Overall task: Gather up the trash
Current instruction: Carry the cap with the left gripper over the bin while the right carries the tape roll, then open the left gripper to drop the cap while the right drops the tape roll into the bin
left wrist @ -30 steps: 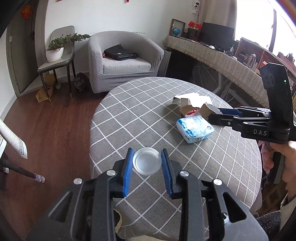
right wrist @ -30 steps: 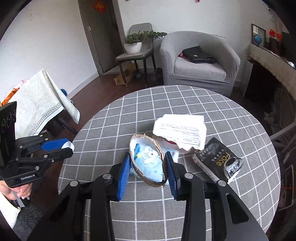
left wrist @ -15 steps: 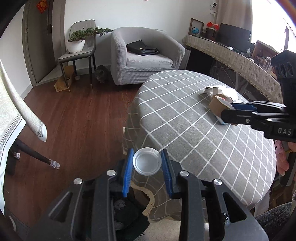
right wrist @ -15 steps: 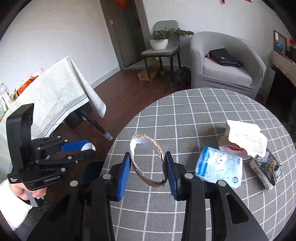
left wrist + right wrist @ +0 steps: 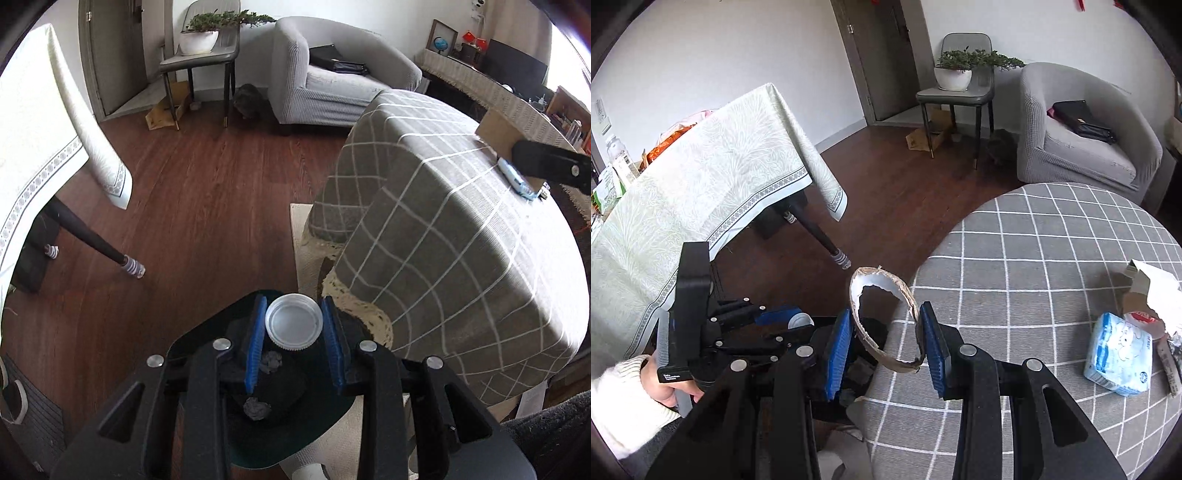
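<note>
With my left gripper [image 5: 293, 345] clamped on the plastic lid [image 5: 293, 322] above the black bin [image 5: 280, 424], and my right gripper [image 5: 884, 349] pinching the cardboard ring [image 5: 882, 321] at the table edge [image 5: 923, 273], I judged it best to center each over the opening before letting go.

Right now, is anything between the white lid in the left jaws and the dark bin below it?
Nothing visible. The white lid hangs clamped directly over the open dark bin, where only crumpled scraps lie.

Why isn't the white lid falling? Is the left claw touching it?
Touching. In the left wrist view, the left claw has both blue pads pressed against the white lid, holding it above the dark bin.
</note>
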Demonstrator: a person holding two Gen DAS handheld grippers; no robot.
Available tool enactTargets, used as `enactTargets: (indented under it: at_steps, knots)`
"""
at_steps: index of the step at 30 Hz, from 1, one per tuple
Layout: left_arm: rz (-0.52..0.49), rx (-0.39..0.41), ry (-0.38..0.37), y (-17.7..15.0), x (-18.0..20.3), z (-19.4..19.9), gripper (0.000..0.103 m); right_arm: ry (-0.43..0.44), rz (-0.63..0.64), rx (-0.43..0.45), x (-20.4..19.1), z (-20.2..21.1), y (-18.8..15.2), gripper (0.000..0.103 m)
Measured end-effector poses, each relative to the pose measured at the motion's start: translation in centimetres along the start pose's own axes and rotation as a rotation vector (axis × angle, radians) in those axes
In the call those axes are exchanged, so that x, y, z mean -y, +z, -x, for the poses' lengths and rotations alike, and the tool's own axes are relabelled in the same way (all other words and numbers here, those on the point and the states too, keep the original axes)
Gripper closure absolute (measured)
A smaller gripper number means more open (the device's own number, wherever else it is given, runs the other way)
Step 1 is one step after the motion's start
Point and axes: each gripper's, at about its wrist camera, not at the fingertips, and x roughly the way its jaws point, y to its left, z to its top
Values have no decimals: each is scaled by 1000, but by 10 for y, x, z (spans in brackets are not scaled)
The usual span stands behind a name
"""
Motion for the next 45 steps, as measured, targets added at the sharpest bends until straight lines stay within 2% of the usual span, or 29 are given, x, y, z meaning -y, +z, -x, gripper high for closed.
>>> enactTargets:
  at_steps: [6,16,27,29,31,34,38,45]
  knots:
    - [60,-61,21,-20,-27,-17,71,34,7,-24,-22,-20,5,65]
    - [82,-206,61,-47,-57,-56,70,57,35,-82,-52,-55,11,65]
    - [136,-304,19,-72,-82,-84,71,80,41,-152,-74,-91,15,65]
    - [128,-327,31,-77,-83,-88,70,84,45,-156,-77,-95,16,65]
    - [127,-346,31,-81,-84,-91,65,82,49,-168,-78,-100,15,65]
    - [127,-342,44,-85,-88,-90,54,84,51,-185,-82,-109,14,65]
    - [148,-299,46,-84,-96,-83,52,84,62,-208,-89,-121,14,65]
    - [227,-138,42,-69,-118,-37,41,59,66,-266,-96,-145,7,65]
